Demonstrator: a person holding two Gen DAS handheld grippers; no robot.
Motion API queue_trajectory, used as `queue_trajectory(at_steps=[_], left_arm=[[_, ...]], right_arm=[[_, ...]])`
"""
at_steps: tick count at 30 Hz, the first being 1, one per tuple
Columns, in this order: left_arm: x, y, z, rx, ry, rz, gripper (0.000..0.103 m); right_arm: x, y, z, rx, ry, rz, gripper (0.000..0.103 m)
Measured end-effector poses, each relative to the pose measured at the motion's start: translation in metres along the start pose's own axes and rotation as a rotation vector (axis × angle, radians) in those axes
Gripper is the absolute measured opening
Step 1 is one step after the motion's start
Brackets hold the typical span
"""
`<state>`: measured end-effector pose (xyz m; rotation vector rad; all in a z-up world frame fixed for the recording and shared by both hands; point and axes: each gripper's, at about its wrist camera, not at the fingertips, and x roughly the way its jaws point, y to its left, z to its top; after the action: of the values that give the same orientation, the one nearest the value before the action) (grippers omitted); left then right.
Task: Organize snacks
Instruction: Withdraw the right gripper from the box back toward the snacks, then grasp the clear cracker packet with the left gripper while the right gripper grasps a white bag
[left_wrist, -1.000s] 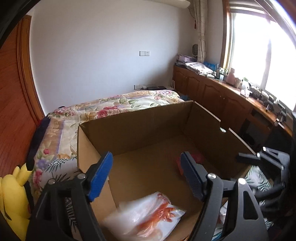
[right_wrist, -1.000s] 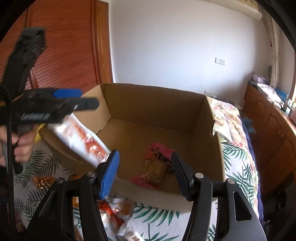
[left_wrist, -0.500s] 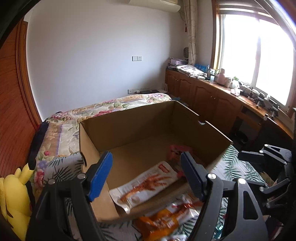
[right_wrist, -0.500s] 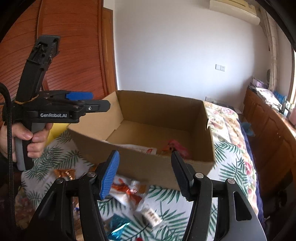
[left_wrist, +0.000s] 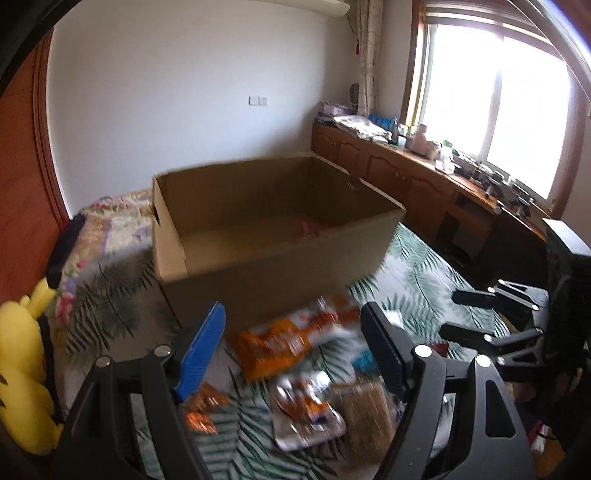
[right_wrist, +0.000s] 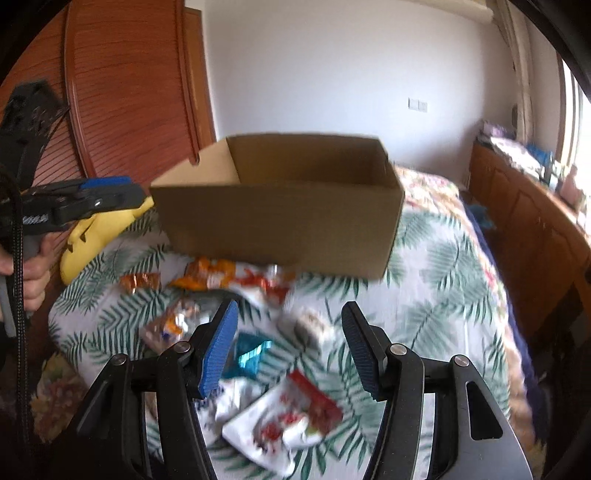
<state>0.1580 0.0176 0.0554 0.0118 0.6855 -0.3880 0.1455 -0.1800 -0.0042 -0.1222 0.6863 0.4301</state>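
Note:
An open cardboard box (left_wrist: 266, 236) stands on the bed, also in the right wrist view (right_wrist: 280, 218); a pink packet (left_wrist: 314, 229) shows inside it. Several snack packets lie on the leaf-print cover in front of the box, among them an orange bag (left_wrist: 284, 339), a white and red packet (right_wrist: 288, 421) and a teal packet (right_wrist: 251, 354). My left gripper (left_wrist: 295, 350) is open and empty above the orange bag; it also shows at the left of the right wrist view (right_wrist: 103, 192). My right gripper (right_wrist: 290, 347) is open and empty above the packets.
A yellow plush toy (left_wrist: 26, 362) lies at the bed's left edge, beside a wooden wardrobe (right_wrist: 129, 96). Wooden cabinets (left_wrist: 417, 184) with clutter run under the window on the right. The floral quilt (left_wrist: 110, 218) lies behind the box.
Both grippers have pulled back and down from the box. The white and orange packet that my left gripper let go now lies in the box, out of sight.

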Motion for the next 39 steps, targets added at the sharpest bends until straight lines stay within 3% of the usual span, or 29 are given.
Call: queue_trajectory(at_steps=[18, 25, 39], left_arm=[[0.042, -0.059, -0.078, 0.018, 0.181, -0.078, 0.075], [0.051, -0.061, -0.088, -0.002, 0.215, -0.114, 0.059], [0.064, -0.06, -0.091, -0.026, 0.247, -0.127, 0.057]], right_arm=[[0.015, -0.008, -0.053, 0.077, 0.077, -0.04, 0.062], [0.023, -0.012, -0.064, 0.095, 0.088, -0.038, 0.063], [0.032, -0.011, -0.074, 0.102, 0.095, -0.041, 0.066]])
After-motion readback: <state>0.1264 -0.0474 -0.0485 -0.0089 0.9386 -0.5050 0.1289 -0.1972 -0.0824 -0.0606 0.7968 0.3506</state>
